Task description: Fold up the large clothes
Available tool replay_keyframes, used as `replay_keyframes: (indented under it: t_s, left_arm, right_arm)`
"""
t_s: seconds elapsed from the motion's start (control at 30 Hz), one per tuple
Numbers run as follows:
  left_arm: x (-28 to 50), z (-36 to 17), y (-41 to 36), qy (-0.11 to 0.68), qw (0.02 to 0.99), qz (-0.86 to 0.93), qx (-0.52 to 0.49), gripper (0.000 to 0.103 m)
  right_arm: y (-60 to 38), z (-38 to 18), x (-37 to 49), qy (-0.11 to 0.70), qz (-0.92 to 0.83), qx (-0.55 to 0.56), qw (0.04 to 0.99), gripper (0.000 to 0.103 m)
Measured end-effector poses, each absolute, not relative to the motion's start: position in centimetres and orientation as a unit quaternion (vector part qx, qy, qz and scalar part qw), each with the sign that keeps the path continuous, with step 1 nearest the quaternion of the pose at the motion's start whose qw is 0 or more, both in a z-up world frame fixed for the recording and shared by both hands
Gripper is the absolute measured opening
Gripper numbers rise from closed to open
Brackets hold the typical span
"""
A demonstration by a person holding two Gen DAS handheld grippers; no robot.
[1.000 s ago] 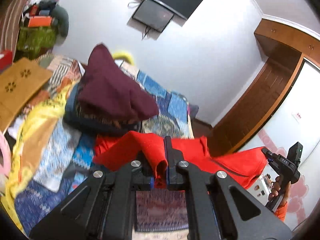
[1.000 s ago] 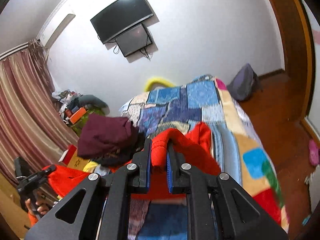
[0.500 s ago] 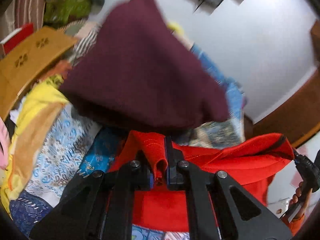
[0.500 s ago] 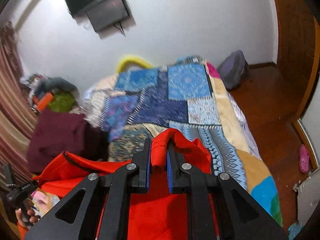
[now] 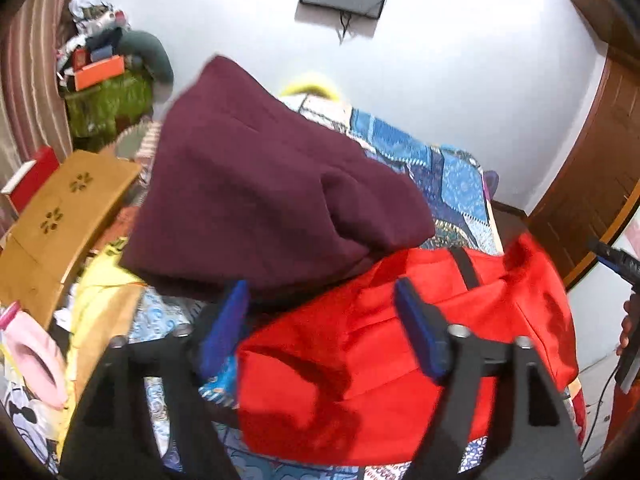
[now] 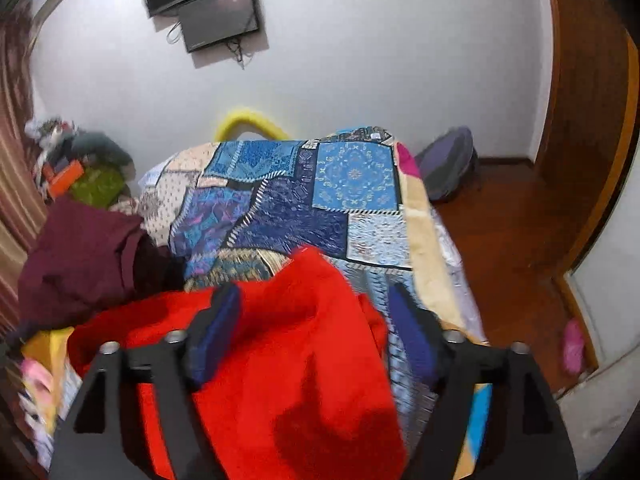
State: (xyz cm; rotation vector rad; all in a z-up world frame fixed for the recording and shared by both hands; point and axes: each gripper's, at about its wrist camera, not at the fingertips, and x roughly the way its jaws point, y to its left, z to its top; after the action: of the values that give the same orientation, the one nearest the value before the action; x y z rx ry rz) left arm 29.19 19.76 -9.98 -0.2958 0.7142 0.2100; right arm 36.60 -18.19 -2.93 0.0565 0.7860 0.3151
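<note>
A red garment (image 5: 400, 340) lies bunched on the patchwork quilt of the bed (image 5: 460, 176), its far edge tucked under a maroon garment (image 5: 260, 200). My left gripper (image 5: 320, 320) hangs just above the red cloth with its jaws opening wide. The cloth sits between the blue pads (image 5: 224, 328) without being pressed. In the right wrist view the red garment (image 6: 304, 360) rises in a loose hump between the pads (image 6: 216, 332) of my right gripper (image 6: 316, 320). Its jaws are opening too, clear of the cloth. The maroon garment (image 6: 80, 256) lies to the left.
A wooden lap table (image 5: 64, 216) and yellow cloth crowd the bed's left side. A cluttered corner pile (image 5: 104, 80) stands behind. Two screens (image 6: 216, 12) hang on the wall. A grey bag (image 6: 448, 164) and pink slipper (image 6: 572, 344) lie on the wooden floor. A hand (image 5: 630, 322) shows at the right edge.
Both grippers were shut on folds of the red garment; now both stand wide apart and the cloth has dropped free onto the bed. Both moved forward and down.
</note>
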Motion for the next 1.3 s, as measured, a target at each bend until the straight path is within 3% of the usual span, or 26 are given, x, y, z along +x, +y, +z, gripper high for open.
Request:
replay_keyframes:
  t_s: [0.03,0.07,0.27,0.5,0.7,0.83,0.93,1.0,1.03,1.1,1.17,1.27,1.3]
  left_arm:
    - [28.5,-10.0,20.0,0.345,0.921,0.108,-0.146,0.094]
    - [28.0,-10.1,20.5,0.343,0.920,0.114,-0.149,0.095]
    - [25.2,-15.8,23.3,0.417,0.876,0.138,-0.198,0.096]
    - [23.2,-24.7,24.2,0.500,0.810,0.127,-0.279,0.095]
    - [24.4,-29.9,25.1,0.522,0.765,0.103,-0.363,0.095]
    - [26.0,-31.9,25.7,0.511,0.752,0.090,-0.406,0.099]
    - [27.1,-31.7,25.4,0.504,0.760,0.065,-0.404,0.101]
    - [27.7,-31.6,24.8,0.503,0.762,0.041,-0.405,0.101]
    - [27.9,-31.3,24.4,0.503,0.764,0.029,-0.404,0.099]
    - [28.3,-31.1,23.3,0.506,0.768,0.015,-0.392,0.078]
    - [28.6,-31.1,22.6,0.509,0.766,-0.008,-0.392,0.039]
    - [28.3,-29.8,21.7,0.506,0.779,-0.007,-0.370,0.017]
    - [28.0,-29.2,21.7,0.504,0.783,-0.008,-0.363,0.014]
  right_arm:
    - [-18.3,-3.0,36.2,0.382,0.154,0.020,0.911,0.082]
    - [-18.6,-3.3,35.5,0.385,0.156,0.012,0.909,0.082]
    - [-21.0,-7.9,32.8,0.453,0.150,-0.004,0.879,0.082]
    - [-24.8,-14.1,33.1,0.534,0.124,0.103,0.830,0.082]
    - [-25.2,-18.2,35.5,0.575,0.149,0.214,0.775,0.082]
    - [-23.8,-18.1,36.1,0.558,0.157,0.210,0.787,0.084]
    - [-22.7,-17.8,36.4,0.548,0.168,0.208,0.793,0.078]
    - [-22.4,-17.7,36.2,0.540,0.187,0.213,0.792,0.054]
    - [-22.3,-17.7,36.2,0.539,0.193,0.218,0.790,0.049]
    - [-22.4,-17.5,36.0,0.535,0.205,0.230,0.787,0.028]
    - [-22.6,-17.0,35.4,0.529,0.211,0.237,0.787,0.020]
    - [-22.9,-15.9,34.4,0.519,0.218,0.240,0.791,0.015]
    - [-23.0,-15.4,33.9,0.516,0.222,0.241,0.792,0.014]
